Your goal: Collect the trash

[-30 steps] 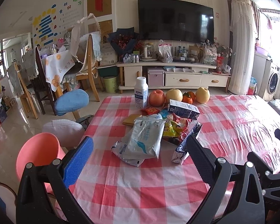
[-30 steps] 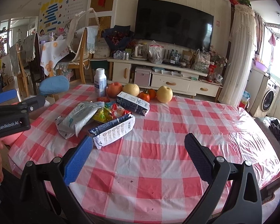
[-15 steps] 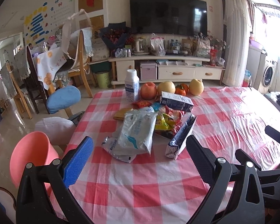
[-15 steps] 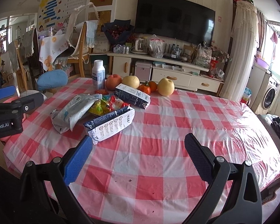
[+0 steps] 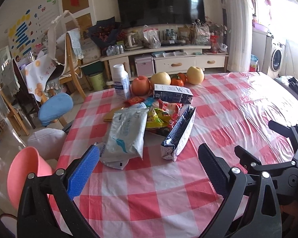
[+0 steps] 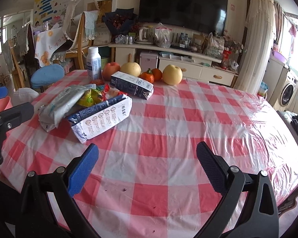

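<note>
A heap of trash lies on the red-checked table (image 5: 149,188) (image 6: 159,138): a grey wipes pack (image 5: 127,132) (image 6: 63,103), an empty milk carton on its side (image 5: 178,134) (image 6: 101,117), a second blue carton (image 5: 172,94) (image 6: 132,85) and several bright snack wrappers (image 5: 159,117) (image 6: 93,96). My left gripper (image 5: 149,168) is open above the near table edge, short of the wipes pack and carton. My right gripper (image 6: 147,166) is open over bare cloth, to the right of the heap. A pink bin (image 5: 23,170) (image 6: 0,105) stands off the table's left edge.
A white bottle (image 5: 121,83) (image 6: 94,63), an apple (image 5: 141,85), pears (image 5: 195,75) (image 6: 171,74) and tangerines (image 6: 152,75) line the far edge. Chairs and a blue stool (image 5: 55,109) stand left of the table. A TV cabinet (image 5: 168,59) is behind.
Both grippers have moved a little forward and the left view has swung rightward, so the trash heap looks closer and more central. Both stay open. Nothing on the table has moved.
</note>
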`<state>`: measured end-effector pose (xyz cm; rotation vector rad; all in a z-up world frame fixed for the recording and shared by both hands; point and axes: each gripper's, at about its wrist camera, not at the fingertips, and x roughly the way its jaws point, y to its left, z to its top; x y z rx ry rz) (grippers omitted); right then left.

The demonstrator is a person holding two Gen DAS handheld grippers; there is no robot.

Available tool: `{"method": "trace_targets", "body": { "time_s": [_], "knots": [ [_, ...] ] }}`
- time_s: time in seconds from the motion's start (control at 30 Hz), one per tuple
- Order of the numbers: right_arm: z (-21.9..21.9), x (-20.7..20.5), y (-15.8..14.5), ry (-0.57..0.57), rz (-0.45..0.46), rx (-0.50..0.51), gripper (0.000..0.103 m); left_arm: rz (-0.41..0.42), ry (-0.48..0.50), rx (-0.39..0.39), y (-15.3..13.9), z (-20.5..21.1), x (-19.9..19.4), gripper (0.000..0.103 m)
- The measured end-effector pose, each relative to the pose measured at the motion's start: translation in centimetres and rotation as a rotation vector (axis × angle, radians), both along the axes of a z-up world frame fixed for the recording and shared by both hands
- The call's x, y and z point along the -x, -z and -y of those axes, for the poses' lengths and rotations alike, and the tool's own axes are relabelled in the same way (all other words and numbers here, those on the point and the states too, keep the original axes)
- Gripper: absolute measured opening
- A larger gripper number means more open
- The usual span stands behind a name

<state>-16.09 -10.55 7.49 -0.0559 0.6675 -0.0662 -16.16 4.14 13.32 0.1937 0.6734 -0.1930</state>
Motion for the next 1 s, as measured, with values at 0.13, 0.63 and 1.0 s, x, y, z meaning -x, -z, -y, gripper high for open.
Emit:
{"method": "trace_targets", "body": {
  "time_s": [0.13,0.63,1.0],
  "knots": [
    [0.6,-0.8,1.0,-0.008,-0.022,-0.03,0.099,-0.029,-0.02,0.015,0.2,-0.4,-0.9,0.098],
    [0.3,-3.3,2.8,-0.052,-0.08,-0.068,0.099,-0.065,-0.021,-0.013,0.0,-0.6,-4.9,0.098],
    [-0.5,-4.6,3.5,-0.089,-0.112,-0.07,0.099,-0.205,0.063,-0.035,2.6,-0.9,-10.6,0.098]
  ]
}}
